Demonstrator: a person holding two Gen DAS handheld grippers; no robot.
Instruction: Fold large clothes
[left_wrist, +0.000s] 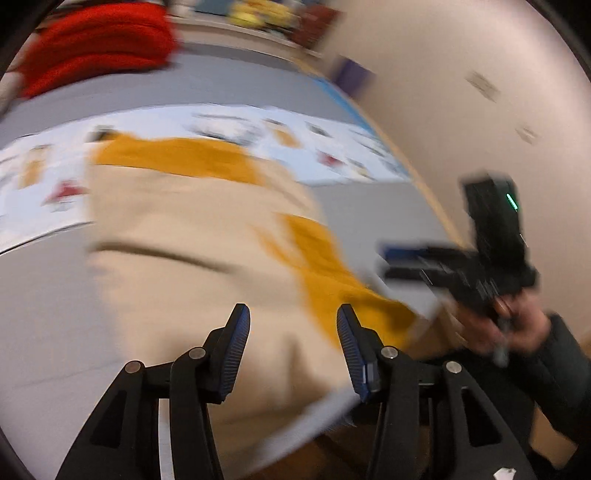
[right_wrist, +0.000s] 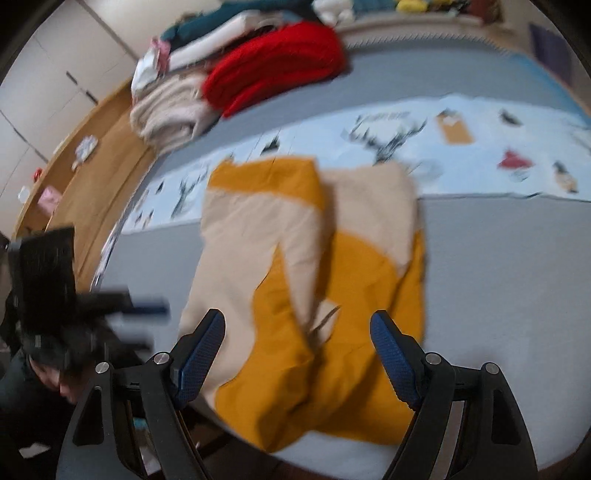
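A large beige and mustard-yellow garment (right_wrist: 295, 258) lies partly folded on the grey bed (right_wrist: 498, 295), its near end at the bed's front edge. In the left wrist view the same garment (left_wrist: 192, 236) fills the middle, blurred. My left gripper (left_wrist: 293, 321) hovers over its near part, jaws apart, nothing pinched between the blue pads. My right gripper (right_wrist: 297, 332) stands wide open above the yellow near end, apart from the cloth. Each view also shows the other gripper: the right gripper (left_wrist: 406, 258) beside the garment's right edge, the left gripper (right_wrist: 147, 314) at its left edge.
A folded red garment (right_wrist: 277, 62) and a stack of beige, white and teal clothes (right_wrist: 177, 99) sit at the bed's far left. A light printed sheet (right_wrist: 480, 147) crosses the bed behind the garment. Wooden floor (right_wrist: 92, 184) and cupboards lie left; a wall (left_wrist: 461, 92) stands right.
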